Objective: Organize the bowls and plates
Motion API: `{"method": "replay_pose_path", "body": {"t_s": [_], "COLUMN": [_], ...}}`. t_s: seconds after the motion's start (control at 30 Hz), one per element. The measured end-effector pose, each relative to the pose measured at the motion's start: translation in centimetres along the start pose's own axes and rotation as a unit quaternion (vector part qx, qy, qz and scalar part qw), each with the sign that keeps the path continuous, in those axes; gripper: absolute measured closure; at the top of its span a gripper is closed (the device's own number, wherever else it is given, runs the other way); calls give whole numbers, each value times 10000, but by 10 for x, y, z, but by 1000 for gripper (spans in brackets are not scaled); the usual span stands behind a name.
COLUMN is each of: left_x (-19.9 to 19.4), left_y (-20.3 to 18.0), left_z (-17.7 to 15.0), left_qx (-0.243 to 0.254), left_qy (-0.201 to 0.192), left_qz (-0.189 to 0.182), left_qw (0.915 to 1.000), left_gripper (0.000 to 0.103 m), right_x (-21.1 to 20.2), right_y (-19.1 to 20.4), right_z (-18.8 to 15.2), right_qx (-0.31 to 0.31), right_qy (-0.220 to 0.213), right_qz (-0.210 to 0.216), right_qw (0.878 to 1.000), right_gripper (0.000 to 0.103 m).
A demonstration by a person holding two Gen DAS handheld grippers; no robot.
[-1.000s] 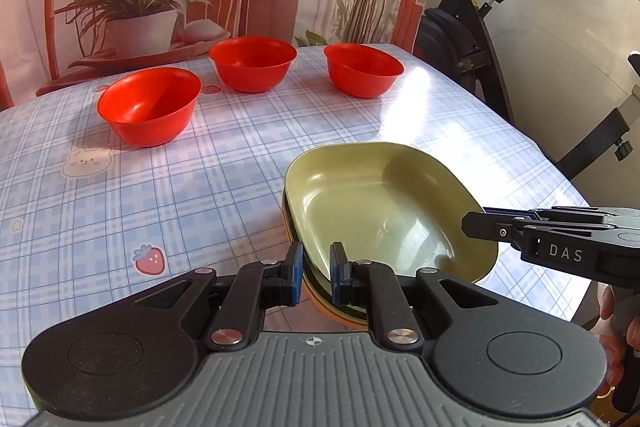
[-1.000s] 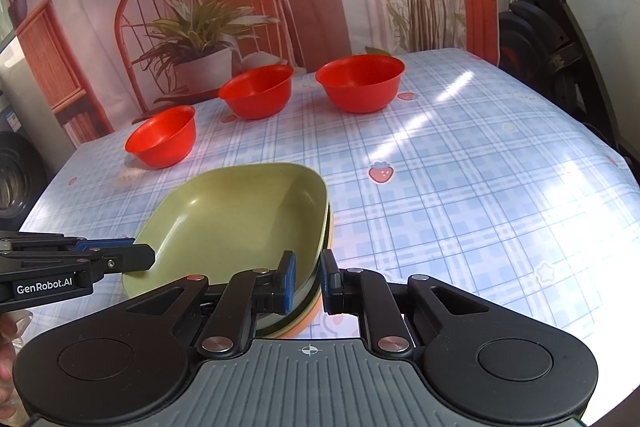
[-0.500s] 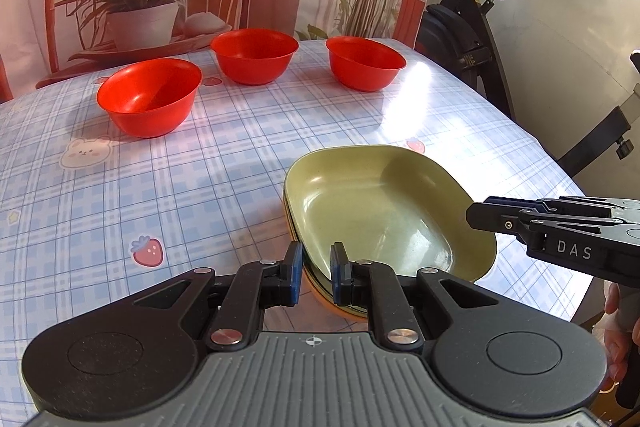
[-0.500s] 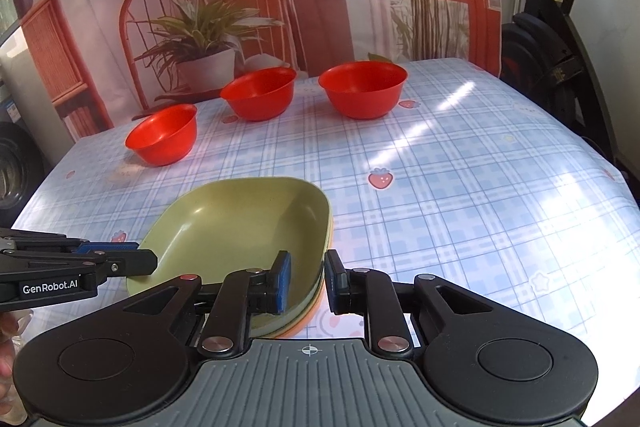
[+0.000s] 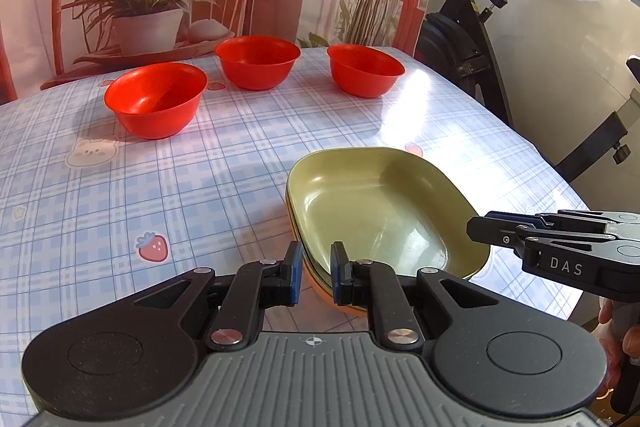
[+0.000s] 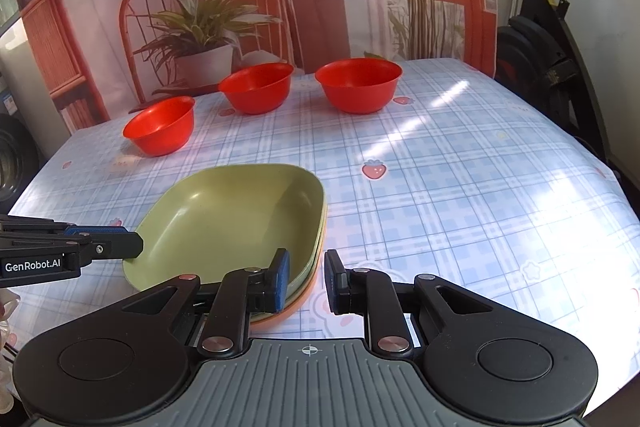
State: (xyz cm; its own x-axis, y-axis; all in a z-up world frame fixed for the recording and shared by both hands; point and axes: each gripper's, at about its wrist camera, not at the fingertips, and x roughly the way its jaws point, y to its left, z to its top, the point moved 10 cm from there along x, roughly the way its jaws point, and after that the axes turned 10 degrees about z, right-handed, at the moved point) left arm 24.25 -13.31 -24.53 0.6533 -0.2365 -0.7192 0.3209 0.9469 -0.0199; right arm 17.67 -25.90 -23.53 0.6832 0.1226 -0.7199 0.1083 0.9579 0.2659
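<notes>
A stack of plates, green on top with an orange one underneath, lies near the table's front edge; it also shows in the right wrist view. Three red bowls stand in a row at the back. My left gripper has its jaws slightly apart around the stack's near-left rim. My right gripper is open, its left finger against the stack's right rim. Each gripper shows in the other's view, the right gripper and the left gripper.
The table has a blue checked cloth. A chair with a potted plant stands behind it. An exercise bike stands to the right of the table.
Both grippers have drawn back a little from the stack. The right gripper's jaws have opened wider. The stack and the bowls have stayed put.
</notes>
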Motion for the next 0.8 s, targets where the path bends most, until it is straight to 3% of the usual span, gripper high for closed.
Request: {"method": "replay_pose_path", "body": {"t_s": [0.5,0.8], "left_x": [2,-22], "left_y": [1,20], "left_z": [-1,43], "left_qx": [-43,-207], "left_qy": [61,-354], "left_qz": [22,80], "left_qw": [10000,9991], "left_gripper": [87,87], "right_x": [1,-28], "right_y": [0,-5], "right_z": [0,49], "right_qx": [62,279], "right_qy": [-33,-586], "right_qz": [51,246], "right_qw": [10000,9976], "right_gripper": [85,85]}}
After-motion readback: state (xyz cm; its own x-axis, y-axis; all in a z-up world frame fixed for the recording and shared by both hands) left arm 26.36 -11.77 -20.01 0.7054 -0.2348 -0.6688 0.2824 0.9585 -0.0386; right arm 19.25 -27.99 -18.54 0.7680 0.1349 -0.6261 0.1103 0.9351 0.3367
